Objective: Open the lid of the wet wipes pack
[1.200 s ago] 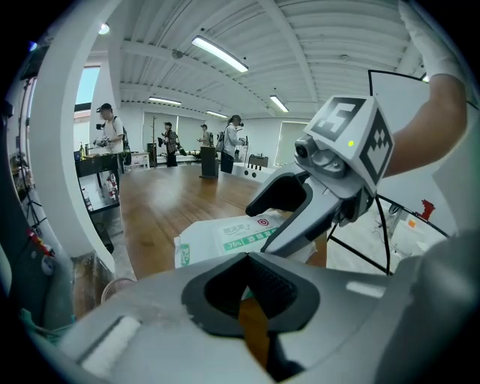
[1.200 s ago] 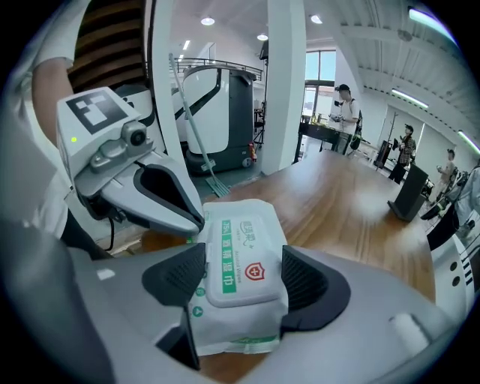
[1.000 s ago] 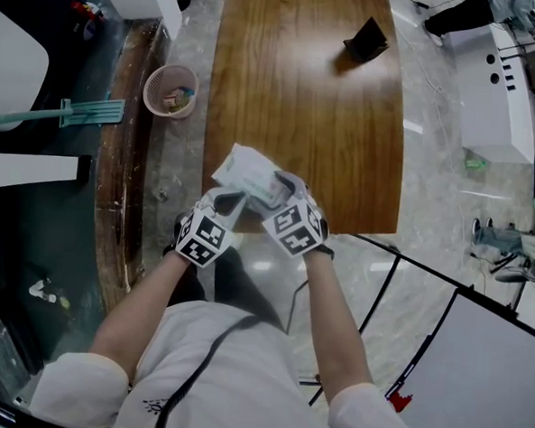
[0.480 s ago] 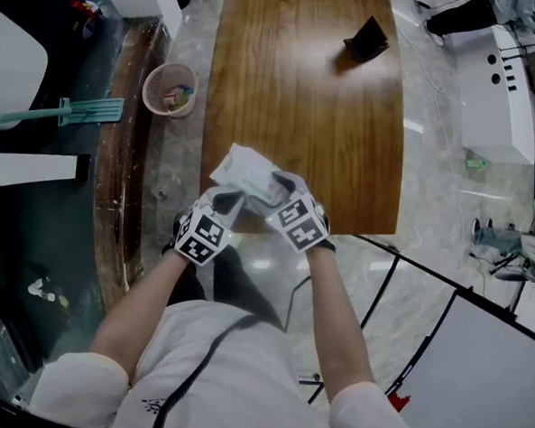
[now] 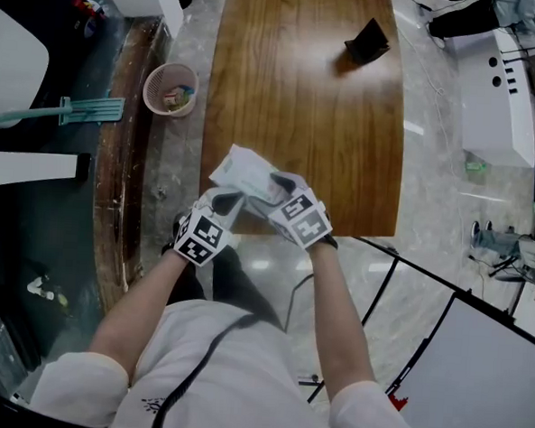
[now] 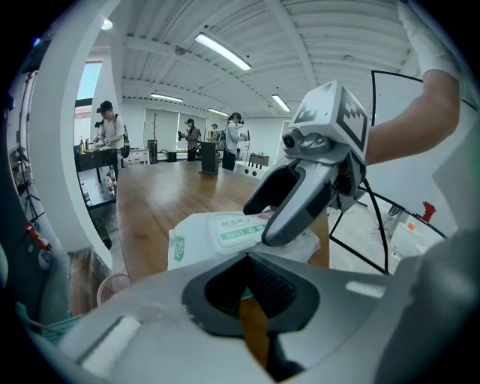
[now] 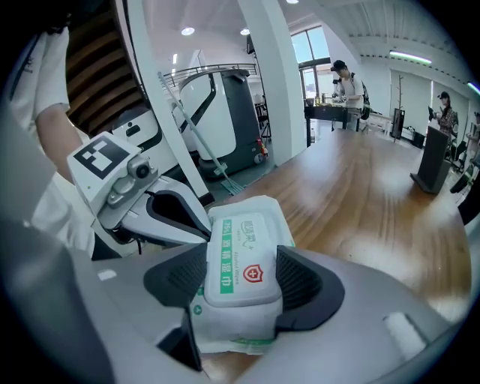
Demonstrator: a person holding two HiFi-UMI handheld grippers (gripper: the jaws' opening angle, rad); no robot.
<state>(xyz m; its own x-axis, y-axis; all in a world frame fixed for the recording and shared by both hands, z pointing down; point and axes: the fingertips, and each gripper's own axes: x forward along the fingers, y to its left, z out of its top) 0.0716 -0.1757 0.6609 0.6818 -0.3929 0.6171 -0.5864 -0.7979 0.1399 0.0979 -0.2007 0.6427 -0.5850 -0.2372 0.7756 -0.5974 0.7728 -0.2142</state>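
**Lid not yet opened; pack held off the surface by both grippers**
The white soft-film wet wipes pack (image 7: 232,330) hangs over the near edge of the brown wooden surface (image 5: 301,102). The right gripper (image 7: 240,279) has its fingers clamped on the pack's sides, around the flat white plastic lid (image 7: 241,247). The left gripper (image 6: 251,292) has its fingers almost together and seems to pinch the pack's left edge. Lifting the lid is all that is left.

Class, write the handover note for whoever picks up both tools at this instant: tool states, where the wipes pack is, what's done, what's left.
Left tool: shut on one edge of the wet wipes pack, steadying it.
Right tool: shut on the pack, one jaw on each side of the lid.
Pack: held in the air by both tools, over the near edge of the wooden table.
Done: pack is gripped by both tools.
Left: the lid lies flat and closed. It likely needs lifting open while the left tool holds the pack.
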